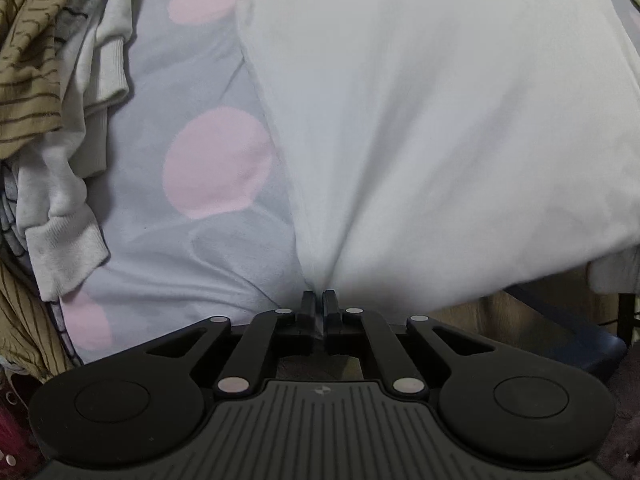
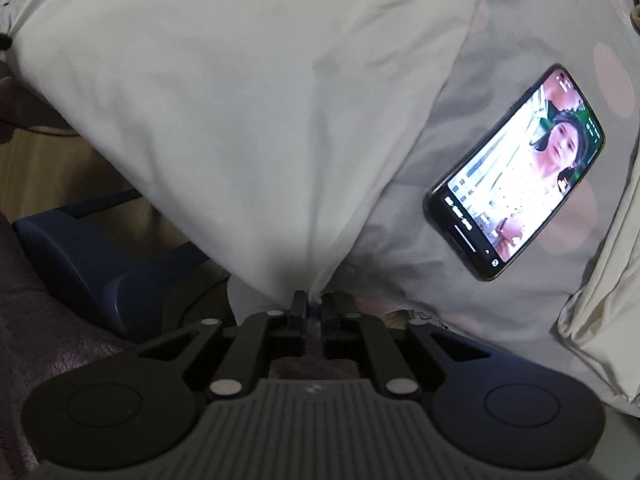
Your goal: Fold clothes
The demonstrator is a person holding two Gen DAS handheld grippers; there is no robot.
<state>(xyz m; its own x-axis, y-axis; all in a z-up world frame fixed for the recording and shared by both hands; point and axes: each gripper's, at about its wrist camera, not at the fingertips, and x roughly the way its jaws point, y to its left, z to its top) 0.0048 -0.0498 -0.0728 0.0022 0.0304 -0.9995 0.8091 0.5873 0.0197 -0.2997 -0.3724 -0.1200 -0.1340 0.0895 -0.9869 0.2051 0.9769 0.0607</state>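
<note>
A plain white garment (image 1: 440, 120) lies spread over a grey bedspread with pink dots (image 1: 180, 160). In the left wrist view my left gripper (image 1: 319, 300) is shut on the garment's near edge, and the cloth fans out from the pinch in tight folds. The right wrist view shows the same white garment (image 2: 240, 100) gathered to a point between the pads of my right gripper (image 2: 314, 302), which is shut on the cloth. Both grippers point down at the bed's near edge.
A heap of other clothes, cream knit (image 1: 88, 128) and olive striped (image 1: 28, 40), lies at the left. A phone (image 2: 516, 172) with its screen lit rests on the bedspread to the right. A dark blue plastic stool (image 2: 80, 248) stands on the floor below the bed's edge.
</note>
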